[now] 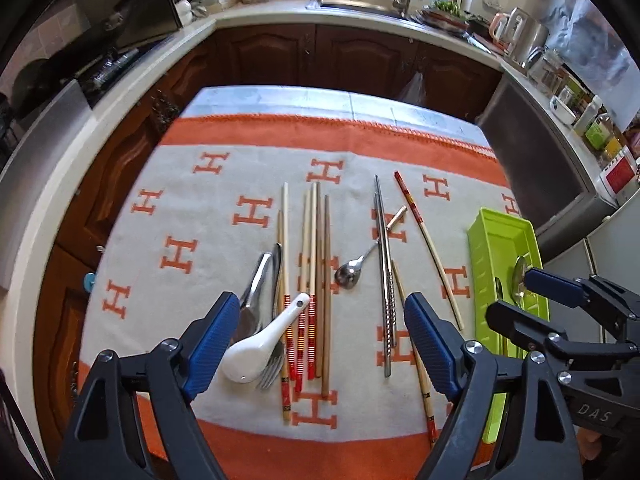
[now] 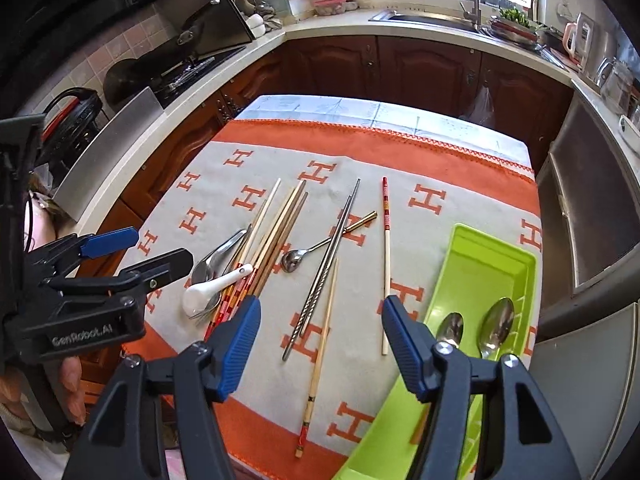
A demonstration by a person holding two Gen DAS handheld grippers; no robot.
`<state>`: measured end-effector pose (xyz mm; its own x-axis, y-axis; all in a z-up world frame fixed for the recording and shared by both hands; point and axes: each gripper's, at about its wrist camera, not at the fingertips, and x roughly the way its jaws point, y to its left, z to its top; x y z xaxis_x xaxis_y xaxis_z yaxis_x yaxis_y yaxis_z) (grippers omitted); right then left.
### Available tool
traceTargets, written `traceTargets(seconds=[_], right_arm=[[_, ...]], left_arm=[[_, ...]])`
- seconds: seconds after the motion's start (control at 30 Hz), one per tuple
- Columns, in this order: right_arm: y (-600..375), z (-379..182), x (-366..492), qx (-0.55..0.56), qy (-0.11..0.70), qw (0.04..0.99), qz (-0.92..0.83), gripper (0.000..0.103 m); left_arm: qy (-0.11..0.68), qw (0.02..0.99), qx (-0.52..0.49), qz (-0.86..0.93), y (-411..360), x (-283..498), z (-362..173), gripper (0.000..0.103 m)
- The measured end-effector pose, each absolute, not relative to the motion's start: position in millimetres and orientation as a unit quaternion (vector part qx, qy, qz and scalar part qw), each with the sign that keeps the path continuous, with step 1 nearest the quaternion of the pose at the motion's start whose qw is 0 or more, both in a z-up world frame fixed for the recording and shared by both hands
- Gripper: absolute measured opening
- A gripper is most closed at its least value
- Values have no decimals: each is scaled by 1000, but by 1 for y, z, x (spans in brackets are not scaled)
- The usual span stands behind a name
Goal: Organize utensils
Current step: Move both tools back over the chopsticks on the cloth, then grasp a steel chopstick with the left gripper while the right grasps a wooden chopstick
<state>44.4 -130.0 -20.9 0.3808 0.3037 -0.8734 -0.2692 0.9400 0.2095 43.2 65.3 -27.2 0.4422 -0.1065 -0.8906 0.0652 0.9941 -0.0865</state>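
Two metal spoons [image 2: 486, 326] lie bowl-up inside the lime-green utensil tray [image 2: 486, 258], which sits at the right edge of the orange-and-grey patterned cloth [image 2: 440, 240]; they appear to be the only pieces sorted so far. Most of the job looks undone: a bundle of bamboo chopsticks [image 1: 316, 264], a white ceramic soup spoon [image 1: 260, 344] resting over a fork [image 1: 270, 370] and other steel cutlery, a small metal spoon [image 1: 352, 270], a pair of steel chopsticks [image 1: 386, 276] and several single chopsticks remain spread over the cloth. The left gripper [image 1: 322, 338] hangs released above the heap around the ceramic spoon, jaws wide, nothing between them. The right gripper [image 2: 318, 344], likewise spread and empty, hovers near the tray's left side above the loose chopsticks.
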Motion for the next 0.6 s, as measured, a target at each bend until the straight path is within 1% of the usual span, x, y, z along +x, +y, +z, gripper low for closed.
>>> traceTargets(seconds=[0.1, 0.17, 0.2, 0.23, 0.27, 0.3, 0.33, 0.37, 0.43, 0.53, 0.6], right_arm=[[-132, -36, 56, 32, 543, 823, 163, 63], [-129, -48, 62, 23, 550, 821, 151, 63], [-128, -54, 64, 18, 554, 819, 147, 63], [-127, -59, 66, 13, 556, 819, 142, 63], [-127, -65, 68, 10, 559, 818, 138, 61], [-126, -70, 69, 6, 563, 815, 135, 59], [-123, -77, 70, 4, 569, 811, 134, 55], [-122, -83, 71, 4, 575, 807, 134, 49], [-119, -95, 72, 4, 587, 799, 135, 42], [-113, -110, 71, -1, 600, 788, 139, 38], [-108, -119, 69, -8, 609, 781, 139, 34]], left_arm=[[551, 831, -19, -73, 58, 60, -48, 83], [557, 826, -15, -83, 54, 70, -60, 81], [560, 824, -14, -88, 52, 73, -66, 77], [564, 820, -16, -97, 50, 79, -73, 69], [569, 816, -18, -105, 50, 82, -80, 64], [575, 810, -19, -112, 48, 87, -88, 55], [581, 805, -21, -119, 47, 91, -95, 47], [587, 800, -24, -122, 47, 95, -103, 45], [598, 791, -32, -128, 47, 101, -115, 34], [609, 780, -40, -135, 48, 107, -128, 27], [612, 778, -41, -137, 48, 110, -134, 27]])
